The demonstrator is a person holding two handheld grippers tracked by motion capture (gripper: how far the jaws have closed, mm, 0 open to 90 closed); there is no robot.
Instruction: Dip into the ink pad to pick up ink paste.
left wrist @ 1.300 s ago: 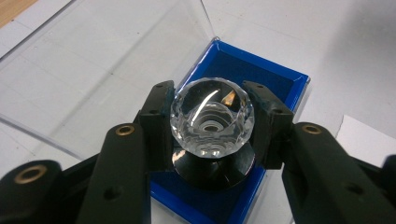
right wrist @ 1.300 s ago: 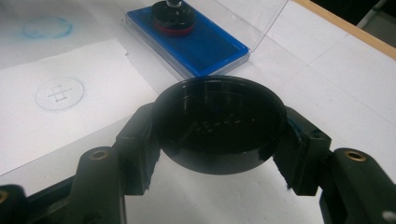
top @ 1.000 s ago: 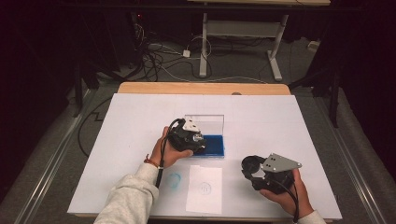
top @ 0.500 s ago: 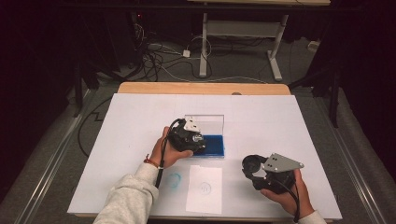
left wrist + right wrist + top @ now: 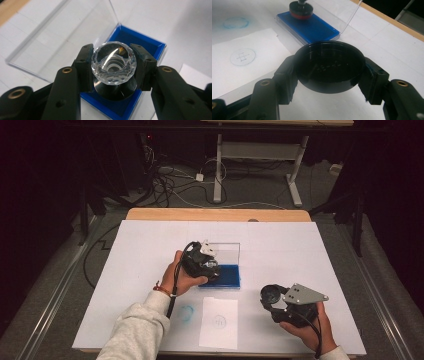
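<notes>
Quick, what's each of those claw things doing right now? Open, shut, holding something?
Left gripper: shut on the stamp's clear faceted knob, over the blue ink pad.
Right gripper: shut on a round black cap.

White table (image 5: 150,250) with a tan wooden far edge. Blue ink pad (image 5: 150,47) under a clear lid (image 5: 62,35). Stamp (image 5: 114,62): clear faceted knob, black base, red band visible in the right gripper view. Black cap (image 5: 329,67). Black grippers, brass-coloured rivets; grey plate (image 5: 305,294) on the right one. White paper (image 5: 239,65) bearing a pale blue ring with crossed strokes; blue ring smudge (image 5: 186,312) on the table to its left. Light grey sleeve (image 5: 132,330).
</notes>
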